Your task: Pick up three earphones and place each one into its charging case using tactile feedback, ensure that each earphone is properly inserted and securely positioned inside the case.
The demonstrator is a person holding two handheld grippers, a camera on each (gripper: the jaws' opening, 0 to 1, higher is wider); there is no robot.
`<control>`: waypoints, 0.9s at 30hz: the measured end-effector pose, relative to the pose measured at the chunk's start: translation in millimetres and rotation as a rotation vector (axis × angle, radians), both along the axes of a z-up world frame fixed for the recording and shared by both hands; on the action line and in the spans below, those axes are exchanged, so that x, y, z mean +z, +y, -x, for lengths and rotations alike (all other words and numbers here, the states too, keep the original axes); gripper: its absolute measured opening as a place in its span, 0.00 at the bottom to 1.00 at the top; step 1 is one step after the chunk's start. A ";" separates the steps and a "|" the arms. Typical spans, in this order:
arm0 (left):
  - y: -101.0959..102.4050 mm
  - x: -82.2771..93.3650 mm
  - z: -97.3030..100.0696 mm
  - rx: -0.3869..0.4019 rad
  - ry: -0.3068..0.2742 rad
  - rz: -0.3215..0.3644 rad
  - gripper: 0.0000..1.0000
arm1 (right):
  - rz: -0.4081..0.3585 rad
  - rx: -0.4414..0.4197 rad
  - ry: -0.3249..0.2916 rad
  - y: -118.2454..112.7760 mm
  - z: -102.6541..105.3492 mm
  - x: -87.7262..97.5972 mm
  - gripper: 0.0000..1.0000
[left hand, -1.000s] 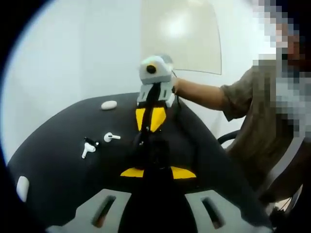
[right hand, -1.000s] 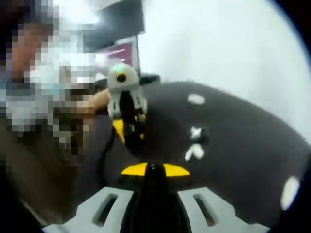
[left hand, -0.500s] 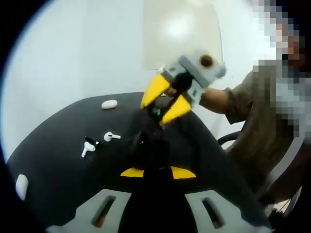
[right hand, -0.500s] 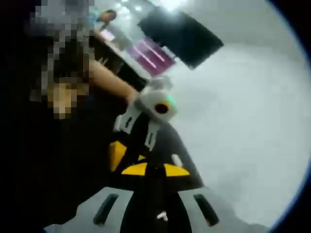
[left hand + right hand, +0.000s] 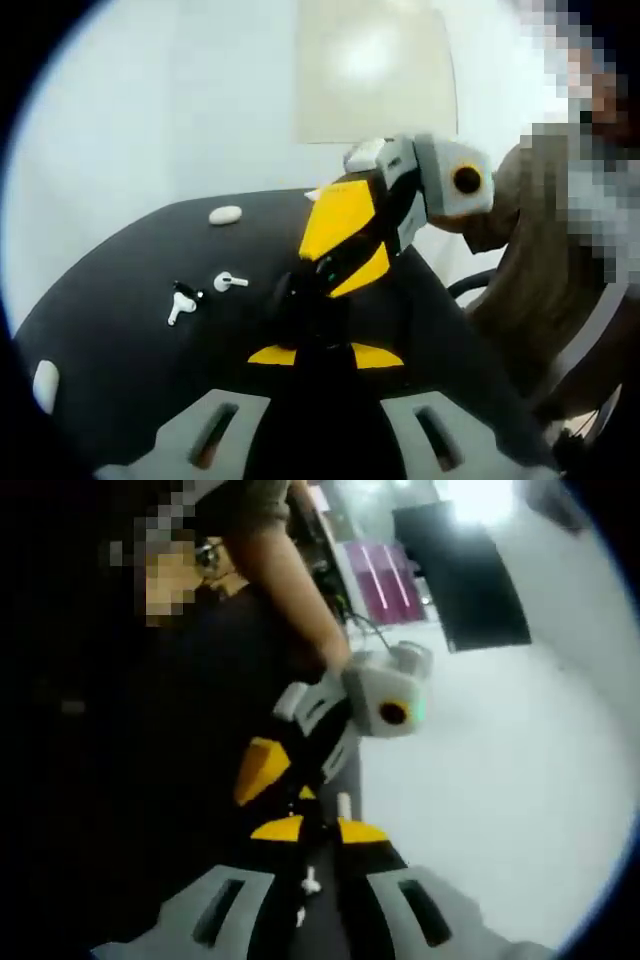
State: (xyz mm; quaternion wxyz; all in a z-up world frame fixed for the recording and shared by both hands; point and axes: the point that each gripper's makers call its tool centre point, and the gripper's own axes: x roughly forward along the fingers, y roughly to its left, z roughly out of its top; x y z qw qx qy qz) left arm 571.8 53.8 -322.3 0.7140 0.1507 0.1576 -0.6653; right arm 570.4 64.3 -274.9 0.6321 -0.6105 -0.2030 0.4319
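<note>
1. Left gripper (image 5: pixel 325 352): jaws nearly pressed together on a dark object, probably a charging case, steadied for insertion.
2. Right gripper (image 5: pixel 318 832): jaws pinch a white earphone (image 5: pixel 342 806), tilted toward that case.
3. Two more earphones (image 5: pixel 205 294) lie on the black table (image 5: pixel 120 300), left of the case; a white case (image 5: pixel 225 215) lies beyond.

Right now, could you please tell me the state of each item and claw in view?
Near earphone: loose on table, uncased.
Far earphone: loose on table, uncased.
White case: looks closed, lying flat.
Right claw: apparently shut on held earphone.
Left claw: open or shut unclear.
</note>
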 end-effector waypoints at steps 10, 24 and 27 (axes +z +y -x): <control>3.9 0.8 -4.5 0.000 -0.006 -0.002 0.15 | -0.032 0.000 0.085 -0.6 4.3 -1.3 0.13; 1.1 -1.2 -0.5 0.002 -0.007 -0.005 0.15 | -0.263 0.033 0.407 -5.2 7.5 9.6 0.13; 0.6 -1.4 -1.0 0.003 -0.007 -0.005 0.15 | -0.405 0.011 0.496 -17.3 -7.5 26.2 0.13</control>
